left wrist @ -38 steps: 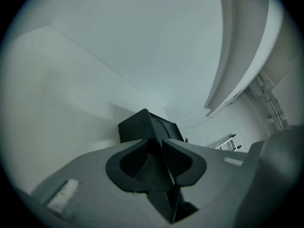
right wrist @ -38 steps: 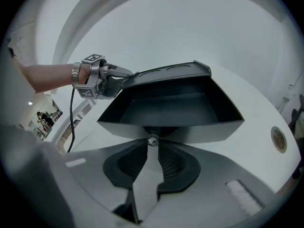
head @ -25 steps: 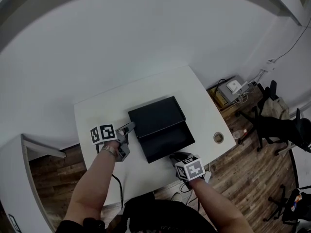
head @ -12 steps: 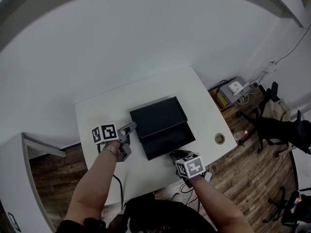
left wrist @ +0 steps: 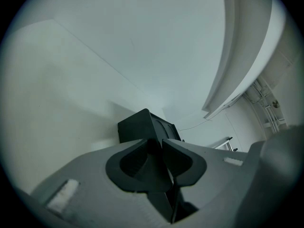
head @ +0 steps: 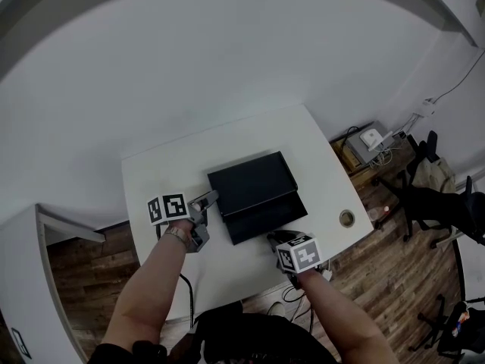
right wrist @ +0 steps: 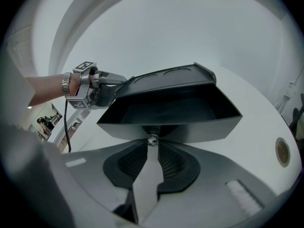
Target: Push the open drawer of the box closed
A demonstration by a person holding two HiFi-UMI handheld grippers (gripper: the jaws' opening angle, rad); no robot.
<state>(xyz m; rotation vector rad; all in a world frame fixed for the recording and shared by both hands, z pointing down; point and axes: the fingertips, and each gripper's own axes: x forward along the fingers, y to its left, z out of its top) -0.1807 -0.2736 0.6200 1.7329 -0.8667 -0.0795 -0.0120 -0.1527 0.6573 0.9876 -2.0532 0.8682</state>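
Centre of the frame, on the white desk (head: 151, 174): a black box (head: 254, 180), its drawer (head: 267, 218) partly out toward the lower right.
Jaws of the left gripper (head: 208, 199) clamp the box's left corner; those of the right gripper (head: 274, 237) pinch the drawer's knob (right wrist: 152, 139). Closing seems underway; next calls for a straight inward push.

The box (head: 251, 182) sat on the table (head: 227, 139), just ahead and to the right of the left gripper (head: 206, 201), whose tips were at the box's left side. Its drawer (head: 265, 218) stuck out toward the right gripper (head: 279, 239) — the knob (right wrist: 152, 140) right at that gripper's jaw tips. Off to the right gripper's right, a round hole (head: 346, 218) lay in the tabletop, near the edge.
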